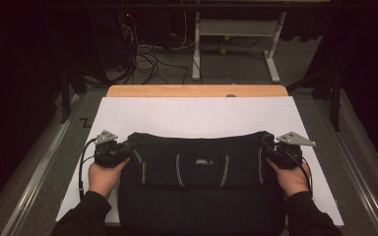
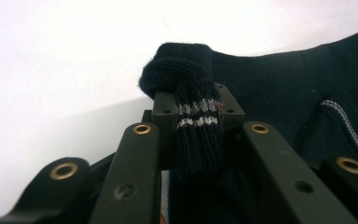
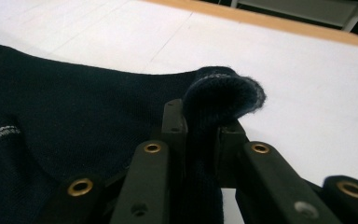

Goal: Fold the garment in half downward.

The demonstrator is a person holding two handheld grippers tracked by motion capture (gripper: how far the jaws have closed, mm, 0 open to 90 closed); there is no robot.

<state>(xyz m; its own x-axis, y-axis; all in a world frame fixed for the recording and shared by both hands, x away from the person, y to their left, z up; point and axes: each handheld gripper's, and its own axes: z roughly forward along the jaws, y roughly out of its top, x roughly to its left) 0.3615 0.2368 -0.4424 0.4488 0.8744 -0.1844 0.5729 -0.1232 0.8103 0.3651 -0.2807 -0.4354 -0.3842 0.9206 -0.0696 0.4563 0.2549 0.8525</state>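
- The dark knit garment [image 1: 202, 182] lies at the 6 o'clock side of the white sheet [image 1: 197, 115] on the table [image 1: 197, 90], partly folded.
- Left hand-held gripper [image 1: 123, 150]: jaws clamped on the garment's striped corner at 9 o'clock.
- Right hand-held gripper [image 1: 271, 150]: jaws clamped on the opposite corner at 3 o'clock.
- Keep both grips level and evenly tensioned (slack invites wrinkles).
- Move both hands together toward 6 o'clock so the fold edge lands straight.
- Release only once the fabric lies flat.
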